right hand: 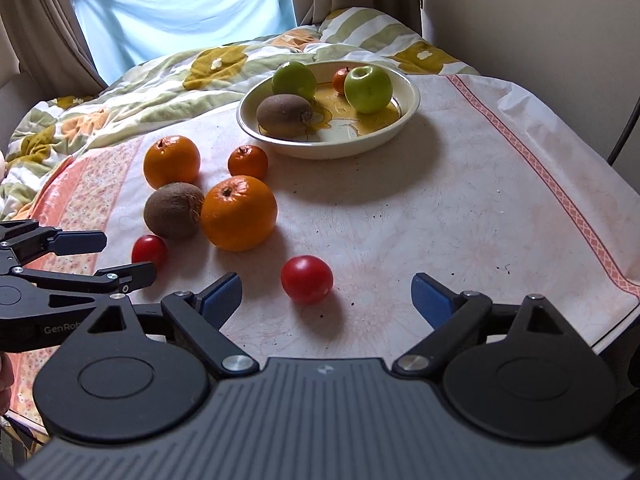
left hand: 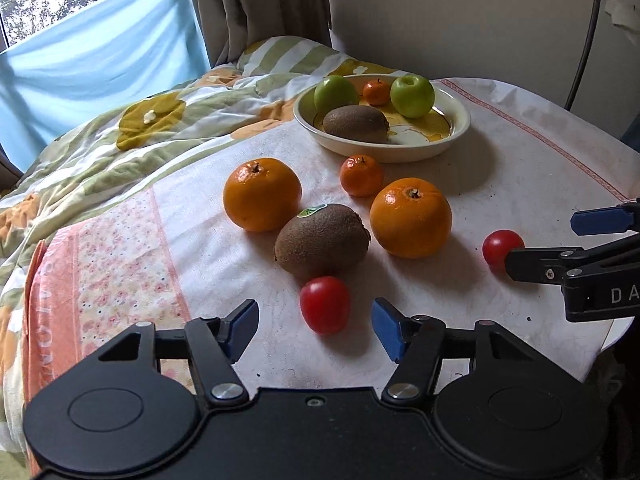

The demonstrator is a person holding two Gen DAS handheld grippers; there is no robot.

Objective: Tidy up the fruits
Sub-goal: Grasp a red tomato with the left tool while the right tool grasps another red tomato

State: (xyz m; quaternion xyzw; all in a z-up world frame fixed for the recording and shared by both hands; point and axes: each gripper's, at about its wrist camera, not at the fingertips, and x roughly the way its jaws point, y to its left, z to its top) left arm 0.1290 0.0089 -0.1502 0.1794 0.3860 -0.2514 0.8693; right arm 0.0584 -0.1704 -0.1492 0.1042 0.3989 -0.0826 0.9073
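Curtained windows and a flowered quilt (right hand: 168, 76) are seen behind a cloth-covered table (right hand: 460, 216), on which a shallow cream ceramic bowl (right hand: 404, 120) with a yellow pattern serves as the landmark. Inside the bowl are held two green apples (right hand: 368, 89), one fuzzy brown kiwi (right hand: 285, 115) and a small mandarin (left hand: 376, 92), so part of the sorting is judged done. Outside it, on the near side, six fruits are left: a small orange mandarin (left hand: 361, 175) just beside the bowl's rim, two large oranges (left hand: 410, 217) nearer the cameras, a second brown kiwi (left hand: 322, 241) with a green sticker between them, and two red cherry tomatoes farthest from the bowl. The left gripper (left hand: 316, 330) is held with its jaws apart on either side of one red tomato (left hand: 325, 305), not touching it. The right gripper (right hand: 326, 300) is likewise spread wide, with nothing grasped, and the other red tomato (right hand: 307, 279) lies just ahead of its left finger. Roughly four of ten fruits are judged placed; the tomatoes appear next.
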